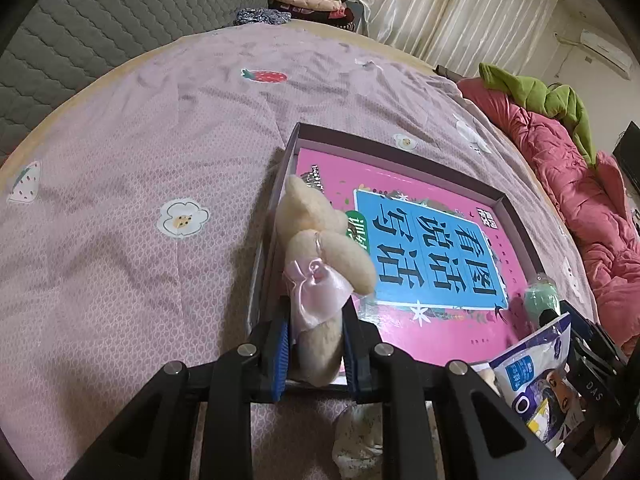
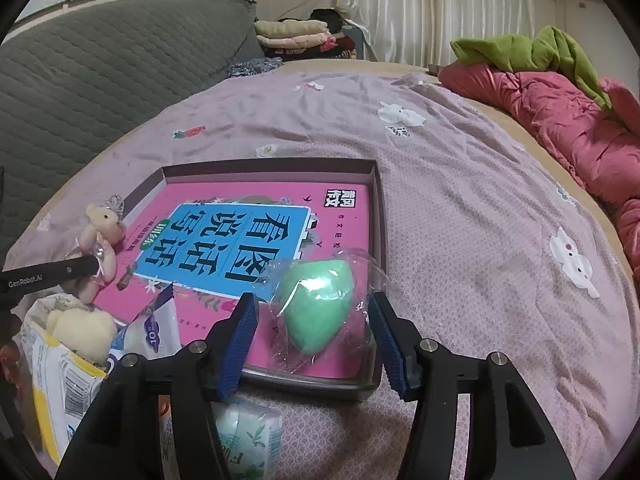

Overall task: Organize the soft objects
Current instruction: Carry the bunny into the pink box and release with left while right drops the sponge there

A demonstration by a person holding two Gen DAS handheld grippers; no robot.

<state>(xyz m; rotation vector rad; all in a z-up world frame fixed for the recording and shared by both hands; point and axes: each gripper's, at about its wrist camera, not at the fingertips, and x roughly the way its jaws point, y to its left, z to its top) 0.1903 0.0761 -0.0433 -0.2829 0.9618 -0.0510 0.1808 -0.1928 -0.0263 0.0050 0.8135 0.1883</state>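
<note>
The left gripper (image 1: 314, 354) grasps the plush bear (image 1: 320, 240) over the box's (image 2: 376, 204) left wall, while the right gripper's (image 2: 314, 340) released jaws flank the wrapped green sponge (image 2: 320, 304) in its near right corner.

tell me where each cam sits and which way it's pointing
Left wrist: sits on the left gripper, angled down over the bed at the box's near left corner; its fingers clamp a plush bear.
Right wrist: sits on the right gripper, angled down at the box's near right corner; its jaws stand apart around a wrapped green sponge, pads clear of it. The left gripper's tip shows at left.
Shared: box, pink book, bear, sponge, red quilt.
</note>
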